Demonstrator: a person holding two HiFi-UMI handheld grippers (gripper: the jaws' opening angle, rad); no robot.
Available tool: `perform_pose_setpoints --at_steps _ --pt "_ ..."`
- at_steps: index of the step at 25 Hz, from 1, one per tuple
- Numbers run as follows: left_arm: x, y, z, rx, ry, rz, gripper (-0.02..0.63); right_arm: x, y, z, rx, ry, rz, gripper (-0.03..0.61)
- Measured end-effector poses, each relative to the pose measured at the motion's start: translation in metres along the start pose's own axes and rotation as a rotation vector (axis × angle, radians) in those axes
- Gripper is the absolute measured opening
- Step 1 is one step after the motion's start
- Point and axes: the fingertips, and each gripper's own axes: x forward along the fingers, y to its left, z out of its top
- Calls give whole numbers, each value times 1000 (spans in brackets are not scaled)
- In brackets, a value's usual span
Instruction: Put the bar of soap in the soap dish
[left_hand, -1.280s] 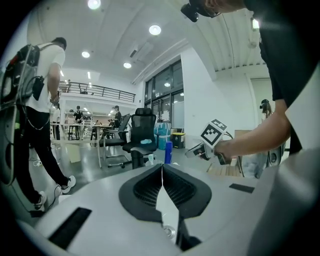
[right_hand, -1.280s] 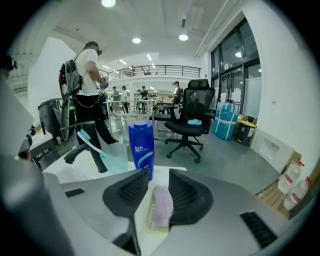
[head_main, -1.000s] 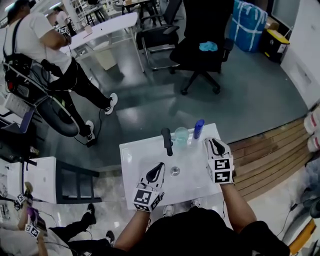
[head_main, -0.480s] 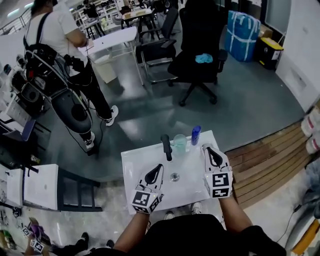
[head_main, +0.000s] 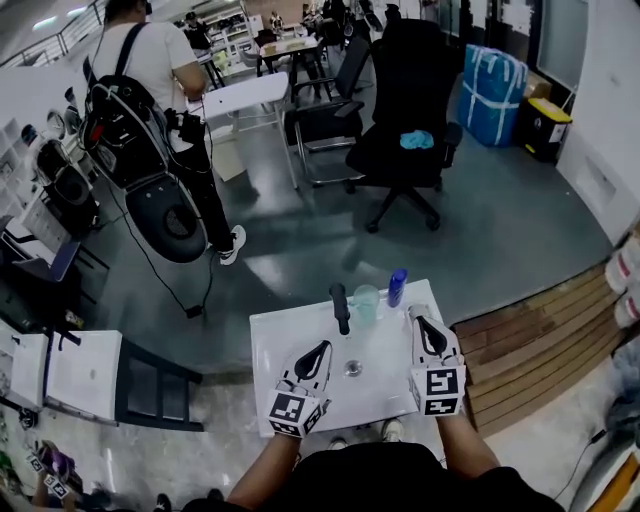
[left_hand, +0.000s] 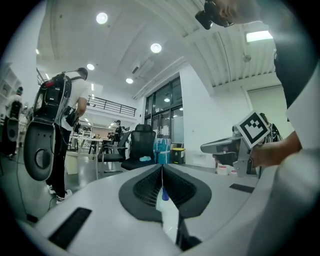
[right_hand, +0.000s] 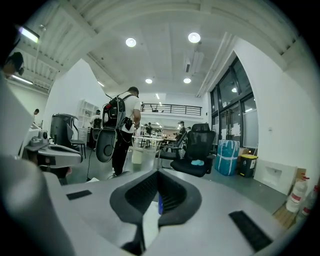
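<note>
Head view: left gripper (head_main: 322, 347) and right gripper (head_main: 421, 323) flank a small round piece (head_main: 352, 368), perhaps the soap dish, on the white table (head_main: 280, 335), bar of soap not discernible; left gripper view: jaws closed, empty; right gripper view: same, seemingly idle.

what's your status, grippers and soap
Both shut, empty: left gripper, right gripper, over the table. No soap bar in sight. Small round item between them, unclear what. Cup, blue bottle, black object at far edge, clear.

A small round soap dish (head_main: 352, 368) sits centrally on the white table (head_main: 282, 335).
</note>
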Motion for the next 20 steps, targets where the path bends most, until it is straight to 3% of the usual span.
perform_pose_setpoints --at_steps 20 --pt "-9 -11 -7 16 42 -17 21 -8 0 6 -4 -26 6 17"
